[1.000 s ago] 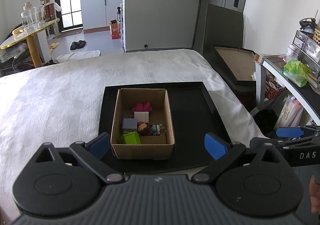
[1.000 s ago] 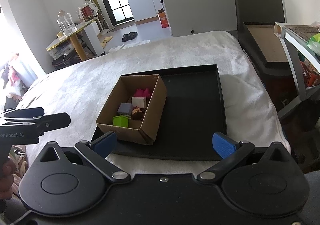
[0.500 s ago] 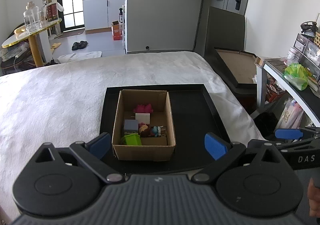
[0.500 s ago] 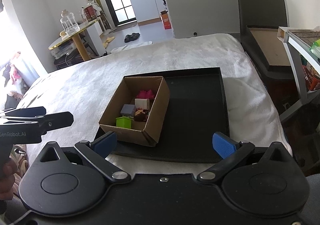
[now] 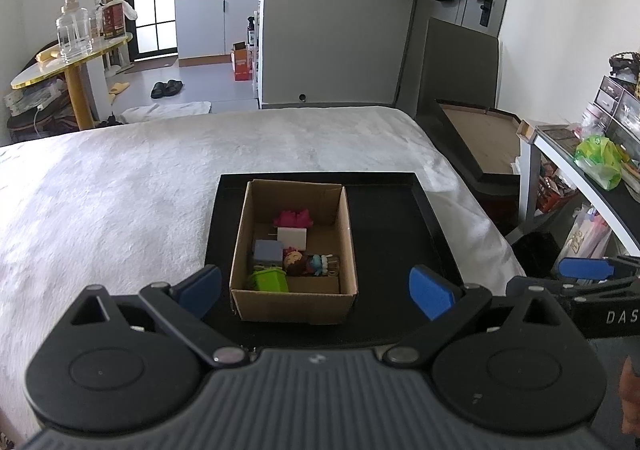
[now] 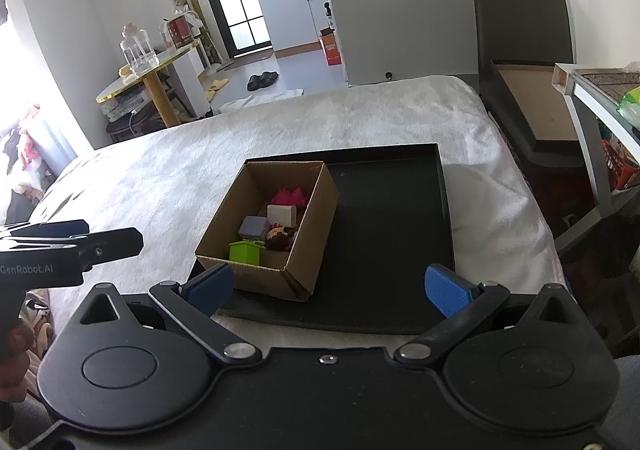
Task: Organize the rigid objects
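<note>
On the white bed sits a black tray (image 5: 394, 217), and at its left side an open cardboard box (image 5: 294, 304) holds the small toys (image 5: 290, 250), partly hidden by its walls. Left gripper (image 5: 316, 288) and right gripper (image 6: 330, 288) hover near, jaws wide apart, holding nothing; their bodies hide the tray's near edge.

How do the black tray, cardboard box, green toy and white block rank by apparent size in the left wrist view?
1. Black tray
2. Cardboard box
3. Green toy and white block: too alike to rank.
</note>
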Demonstrator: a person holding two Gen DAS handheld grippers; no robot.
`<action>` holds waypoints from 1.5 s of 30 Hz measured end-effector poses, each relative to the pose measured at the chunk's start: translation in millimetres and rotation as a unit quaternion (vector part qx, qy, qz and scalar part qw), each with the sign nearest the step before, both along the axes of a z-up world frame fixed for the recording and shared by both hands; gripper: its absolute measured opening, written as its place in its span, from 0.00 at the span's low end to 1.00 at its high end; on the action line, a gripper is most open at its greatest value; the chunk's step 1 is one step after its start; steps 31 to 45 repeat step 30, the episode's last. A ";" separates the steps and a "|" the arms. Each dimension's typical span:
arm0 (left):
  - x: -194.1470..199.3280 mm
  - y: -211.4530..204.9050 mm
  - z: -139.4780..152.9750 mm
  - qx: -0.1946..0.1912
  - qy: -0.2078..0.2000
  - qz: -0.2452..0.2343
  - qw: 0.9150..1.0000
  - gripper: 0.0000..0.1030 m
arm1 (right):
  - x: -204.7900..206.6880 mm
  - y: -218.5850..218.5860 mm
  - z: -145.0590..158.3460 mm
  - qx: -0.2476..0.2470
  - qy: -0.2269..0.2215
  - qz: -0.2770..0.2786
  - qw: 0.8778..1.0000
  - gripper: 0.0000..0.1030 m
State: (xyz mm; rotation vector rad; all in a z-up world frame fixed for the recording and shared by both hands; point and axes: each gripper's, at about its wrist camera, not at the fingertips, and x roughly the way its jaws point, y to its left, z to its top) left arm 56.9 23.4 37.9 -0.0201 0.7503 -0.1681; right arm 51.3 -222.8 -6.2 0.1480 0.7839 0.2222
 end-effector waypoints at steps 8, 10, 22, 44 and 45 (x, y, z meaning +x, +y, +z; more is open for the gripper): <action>0.3 0.4 0.6 0.002 -0.001 0.002 1.000 0.97 | -1.2 1.5 0.2 -0.005 -0.002 0.001 1.000 1.00; 0.6 0.2 0.8 0.001 -0.001 0.003 1.000 0.97 | -1.2 1.4 0.5 -0.004 -0.003 0.001 1.000 1.00; 1.2 0.8 -1.3 0.000 0.000 0.011 1.000 0.97 | 0.5 1.9 4.5 -0.014 -0.011 0.001 1.000 1.00; -0.3 -0.6 -2.5 0.002 -0.001 0.010 1.000 0.97 | 2.1 2.4 3.0 -0.018 -0.010 0.002 1.000 1.00; -0.3 -0.6 -2.5 0.002 -0.001 0.010 1.000 0.97 | 2.1 2.4 3.0 -0.018 -0.010 0.002 1.000 1.00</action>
